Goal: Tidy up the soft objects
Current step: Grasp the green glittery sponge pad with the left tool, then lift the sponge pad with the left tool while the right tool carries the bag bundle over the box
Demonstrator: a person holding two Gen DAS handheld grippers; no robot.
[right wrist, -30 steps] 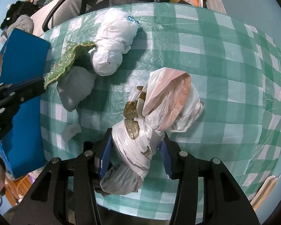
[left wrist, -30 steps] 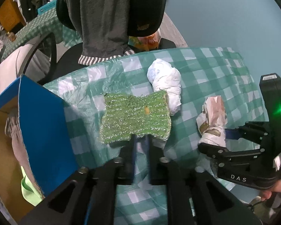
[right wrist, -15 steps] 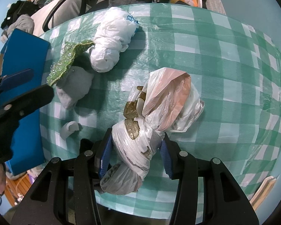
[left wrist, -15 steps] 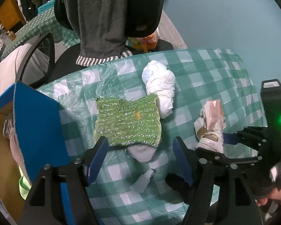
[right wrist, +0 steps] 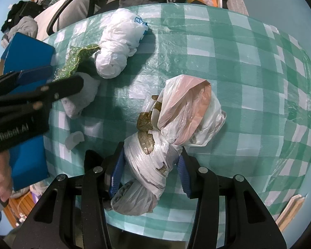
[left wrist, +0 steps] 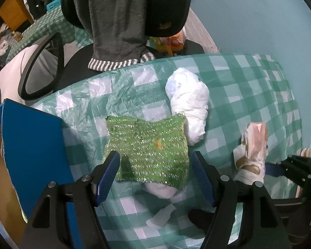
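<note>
While the left wrist view catches only the tip of the right gripper [left wrist: 273,169] at its edge, the right wrist view shows it fully — blue pads pressed on a knotted white plastic bag bundle with gold print [right wrist: 149,155], held against the green-checked plastic tablecloth [right wrist: 238,62]. Pointing straight down, the left gripper [left wrist: 155,172] stands wide apart, gripping nothing; a glittery green knitted cloth [left wrist: 147,147] lies between and just beyond its fingers, draped over a soft white lump [left wrist: 161,189]. Beyond that sits a crinkled white plastic bag roll [left wrist: 188,108].

Black gripper frames, blue fingers [left wrist: 108,174], silver screws, white lettering
</note>
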